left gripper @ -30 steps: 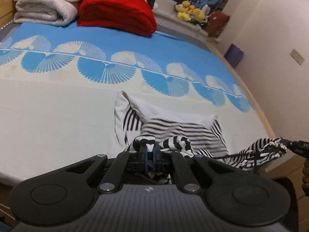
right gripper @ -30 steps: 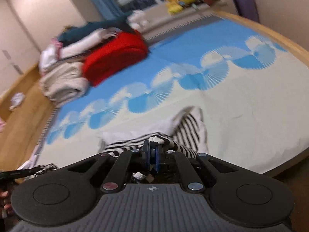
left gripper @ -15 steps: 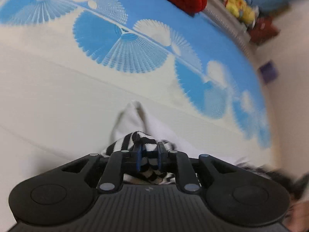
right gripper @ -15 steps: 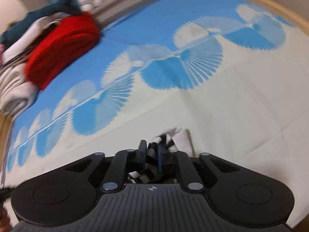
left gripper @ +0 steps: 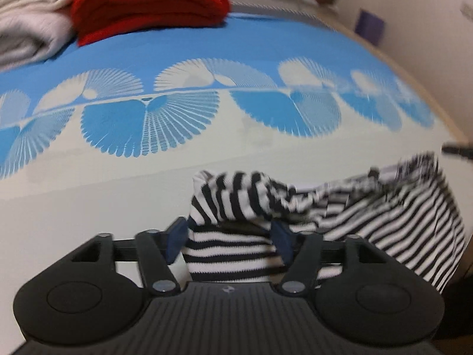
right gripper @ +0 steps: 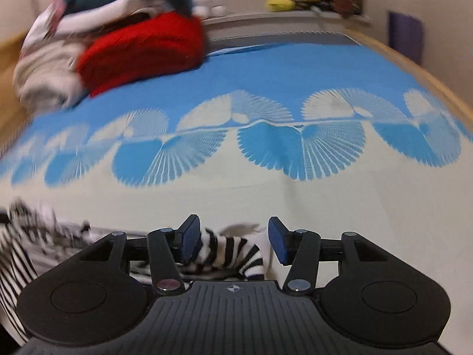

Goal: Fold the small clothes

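Left wrist | striped garment [left gripper: 369,216] long axis left-right; left tongs [left gripper: 229,241], right tongs [right gripper: 233,242] both parted

- The garment [left gripper: 369,216] is small, in black-and-white stripes, and lies bunched at the near edge of the bed.
- In the left wrist view one corner rises in a hump between that gripper's parted blue pads, with a flatter striped panel below it.
- From the hump a crumpled, blurred ridge runs right, and a wider striped panel hangs down beneath it.
- In the right wrist view another striped corner [right gripper: 227,254] with a white edge lies between the spread pads, touching the left one, while the rest trails off left, blurred.
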Action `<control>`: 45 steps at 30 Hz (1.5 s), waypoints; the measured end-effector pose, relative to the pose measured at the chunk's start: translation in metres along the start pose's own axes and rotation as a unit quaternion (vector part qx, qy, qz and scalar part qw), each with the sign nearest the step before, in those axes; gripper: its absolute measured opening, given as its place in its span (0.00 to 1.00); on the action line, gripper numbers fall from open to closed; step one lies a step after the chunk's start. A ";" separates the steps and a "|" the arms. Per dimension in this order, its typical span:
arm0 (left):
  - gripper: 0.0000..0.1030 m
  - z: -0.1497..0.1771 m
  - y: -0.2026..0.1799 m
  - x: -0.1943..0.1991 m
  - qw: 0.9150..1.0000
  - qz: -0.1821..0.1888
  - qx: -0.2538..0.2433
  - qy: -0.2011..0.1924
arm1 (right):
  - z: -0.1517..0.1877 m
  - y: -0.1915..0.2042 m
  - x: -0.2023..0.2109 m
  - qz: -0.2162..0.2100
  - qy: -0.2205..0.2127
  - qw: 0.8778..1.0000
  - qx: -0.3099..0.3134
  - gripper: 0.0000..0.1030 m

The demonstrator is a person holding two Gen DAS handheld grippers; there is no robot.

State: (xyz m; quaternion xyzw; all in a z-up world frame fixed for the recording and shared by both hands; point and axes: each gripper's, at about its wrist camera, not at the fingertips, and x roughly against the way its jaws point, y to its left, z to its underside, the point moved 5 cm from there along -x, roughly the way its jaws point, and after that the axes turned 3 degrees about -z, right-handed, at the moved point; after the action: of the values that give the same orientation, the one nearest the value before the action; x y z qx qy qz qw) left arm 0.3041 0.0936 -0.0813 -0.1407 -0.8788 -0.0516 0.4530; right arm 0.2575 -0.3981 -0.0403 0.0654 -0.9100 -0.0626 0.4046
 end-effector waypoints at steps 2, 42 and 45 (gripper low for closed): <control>0.69 0.009 -0.008 -0.005 0.999 -0.020 -0.033 0.003 | 0.004 0.008 -0.001 -0.010 0.002 0.999 0.045 0.56; 0.57 -0.043 0.009 -0.090 0.988 -0.144 -0.021 0.048 | -0.002 0.054 -0.162 0.175 0.096 0.955 0.219 0.29; 0.61 -0.034 0.022 -0.053 0.993 -0.115 0.021 0.037 | -0.015 0.047 -0.118 0.137 0.073 0.978 0.137 0.50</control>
State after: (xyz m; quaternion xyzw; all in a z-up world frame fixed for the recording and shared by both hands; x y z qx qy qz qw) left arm 0.3660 0.0971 -0.1055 -0.0275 -0.8726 -0.0897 0.4793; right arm 0.3439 -0.3329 -0.1078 -0.0008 -0.8782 0.1236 0.4620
